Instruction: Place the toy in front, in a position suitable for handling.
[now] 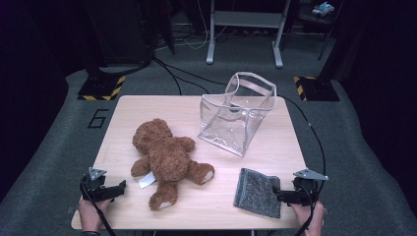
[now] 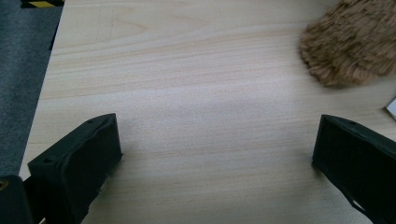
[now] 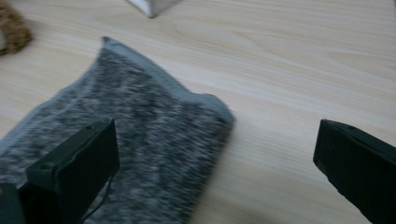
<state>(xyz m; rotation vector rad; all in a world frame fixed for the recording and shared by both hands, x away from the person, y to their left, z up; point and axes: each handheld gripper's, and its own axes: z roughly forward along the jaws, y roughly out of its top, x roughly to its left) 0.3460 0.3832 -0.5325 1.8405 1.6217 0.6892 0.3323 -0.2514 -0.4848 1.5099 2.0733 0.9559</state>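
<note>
Nothing packed yet: our right claw (image 1: 284, 196) hangs open beside the grey cloth (image 1: 257, 192); left claw (image 1: 118, 189) open; clear bag (image 1: 236, 114) empty.

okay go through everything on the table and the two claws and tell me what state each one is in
Brown plush teddy bear: lying flat, not held.
Clear plastic zip pouch: standing, top open; contents unclear.
Grey knitted cloth: lying flat near the table's front edge, not gripped.
Left claw: open, over bare wooden table.
Right claw: open, above the cloth's edge.
</note>
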